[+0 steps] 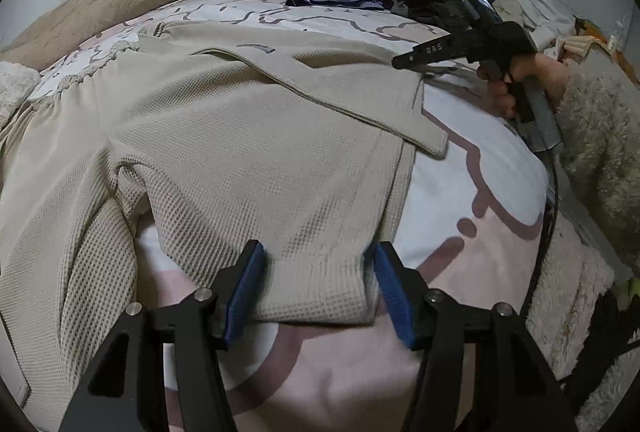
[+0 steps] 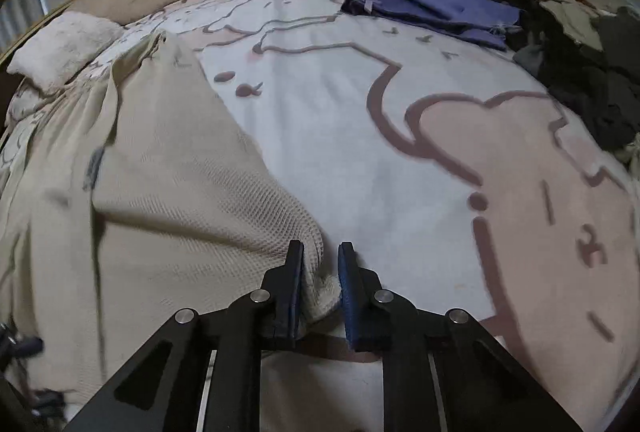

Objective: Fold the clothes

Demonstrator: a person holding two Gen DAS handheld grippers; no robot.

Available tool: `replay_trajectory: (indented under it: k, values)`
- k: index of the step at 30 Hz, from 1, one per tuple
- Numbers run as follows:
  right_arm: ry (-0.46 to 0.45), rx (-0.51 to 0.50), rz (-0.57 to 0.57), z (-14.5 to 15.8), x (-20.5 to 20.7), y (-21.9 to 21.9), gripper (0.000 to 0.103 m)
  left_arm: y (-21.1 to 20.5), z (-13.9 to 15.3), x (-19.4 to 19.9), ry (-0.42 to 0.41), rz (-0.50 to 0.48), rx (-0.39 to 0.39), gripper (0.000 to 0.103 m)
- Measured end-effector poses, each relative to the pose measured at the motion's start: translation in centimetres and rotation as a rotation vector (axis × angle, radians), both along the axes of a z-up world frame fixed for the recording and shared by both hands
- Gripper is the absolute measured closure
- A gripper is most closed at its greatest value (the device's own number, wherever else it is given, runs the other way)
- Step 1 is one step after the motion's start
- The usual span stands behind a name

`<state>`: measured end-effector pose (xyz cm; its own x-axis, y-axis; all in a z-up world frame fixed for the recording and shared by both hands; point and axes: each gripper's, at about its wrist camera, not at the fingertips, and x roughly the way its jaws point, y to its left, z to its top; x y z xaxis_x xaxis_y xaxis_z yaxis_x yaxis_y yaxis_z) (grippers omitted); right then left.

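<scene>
beige waffle-knit garment on bed, two grippers at its near edges

left gripper (image 1: 318, 288): jaws about half apart, astride the garment's (image 1: 240, 152) near hem, pads not pressing. right gripper (image 2: 320, 284): jaws narrow, a bunched fold of the garment between them, against the left pad; tilted down, held by a hand (image 1: 516, 80) in a fuzzy sleeve (image 1: 596, 136). garment spread over the patterned bed (image 2: 400, 152), one flap folded across; purple clothes (image 2: 432, 4) well beyond.

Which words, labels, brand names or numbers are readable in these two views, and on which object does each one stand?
"DAS": pale letters on the black finger of the right gripper, left wrist view.
Small white tag on the purple garment: too small to read.
Marks on the bedspread: drawn pattern, blurred, no readable words.
</scene>
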<state>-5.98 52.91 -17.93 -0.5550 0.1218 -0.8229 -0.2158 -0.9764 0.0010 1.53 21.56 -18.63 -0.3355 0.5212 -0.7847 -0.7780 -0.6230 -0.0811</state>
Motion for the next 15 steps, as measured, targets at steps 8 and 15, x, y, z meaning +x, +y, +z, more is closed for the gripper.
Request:
replay_trajectory:
  k: [8,15]
  values:
    - [0.052,-0.023,-0.095,2.0,2.6,0.6,0.026,-1.2,-0.1,0.7,0.002,0.001,0.024,0.046]
    - [0.086,-0.226,0.060,4.5,7.4,-4.9,0.028,-1.5,0.2,0.7,0.000,0.014,0.057,0.046]
